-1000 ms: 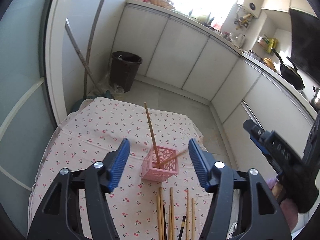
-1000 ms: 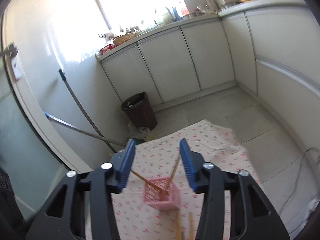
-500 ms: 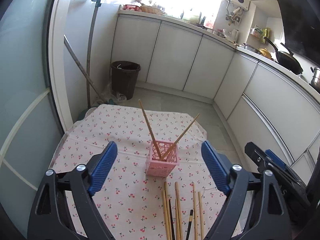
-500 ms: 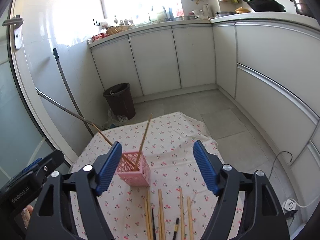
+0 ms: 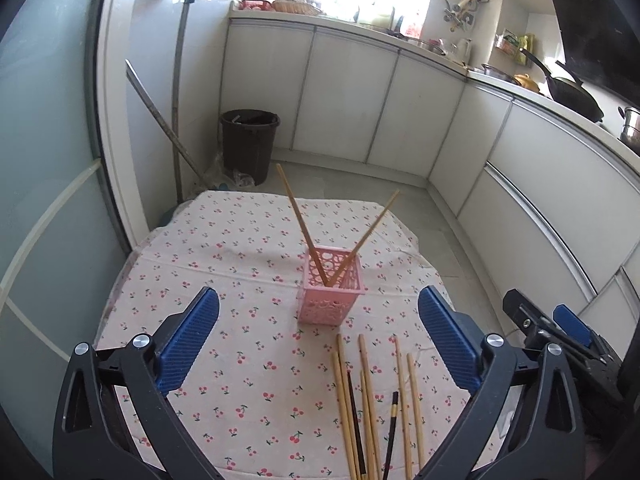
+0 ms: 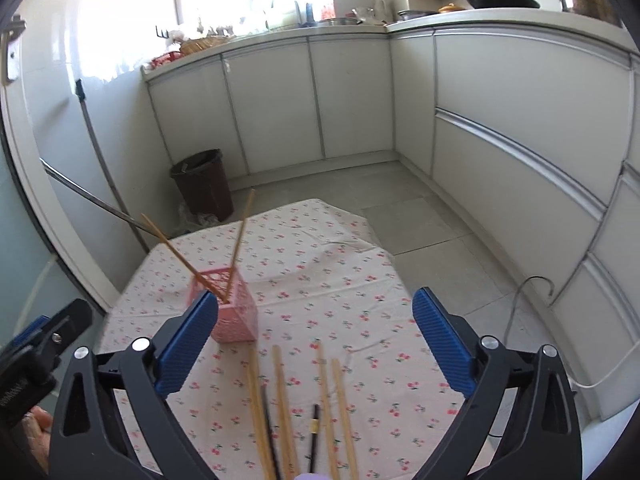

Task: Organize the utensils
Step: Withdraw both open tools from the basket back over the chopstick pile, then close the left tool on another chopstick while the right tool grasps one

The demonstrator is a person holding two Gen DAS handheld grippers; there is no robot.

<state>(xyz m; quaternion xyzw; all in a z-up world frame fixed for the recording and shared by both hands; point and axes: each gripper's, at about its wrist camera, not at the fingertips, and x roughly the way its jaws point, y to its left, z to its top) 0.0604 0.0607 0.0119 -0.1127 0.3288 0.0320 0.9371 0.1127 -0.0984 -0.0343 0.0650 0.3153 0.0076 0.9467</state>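
Observation:
A pink lattice holder (image 5: 330, 294) stands on the cherry-print tablecloth (image 5: 224, 264) with two wooden chopsticks (image 5: 300, 224) leaning apart in it. Several loose chopsticks (image 5: 372, 408), wooden and dark, lie on the cloth in front of the holder. My left gripper (image 5: 318, 338) is open and empty, above the near cloth behind the holder. My right gripper (image 6: 314, 340) is open and empty, above the loose chopsticks (image 6: 280, 408), with the holder (image 6: 230, 306) at its left finger. The right gripper also shows in the left wrist view (image 5: 560, 332).
A dark bin (image 5: 249, 142) and leaning mop poles (image 5: 178, 112) stand beyond the table's far left. White cabinets (image 5: 400, 108) run along the back and right. A glass door (image 5: 40, 160) is at the left. A white cable (image 6: 532, 312) lies on the floor at right.
Both grippers have drawn back and up from the holder and opened wider. A second chopstick now leans in the holder. More of the loose chopsticks show.

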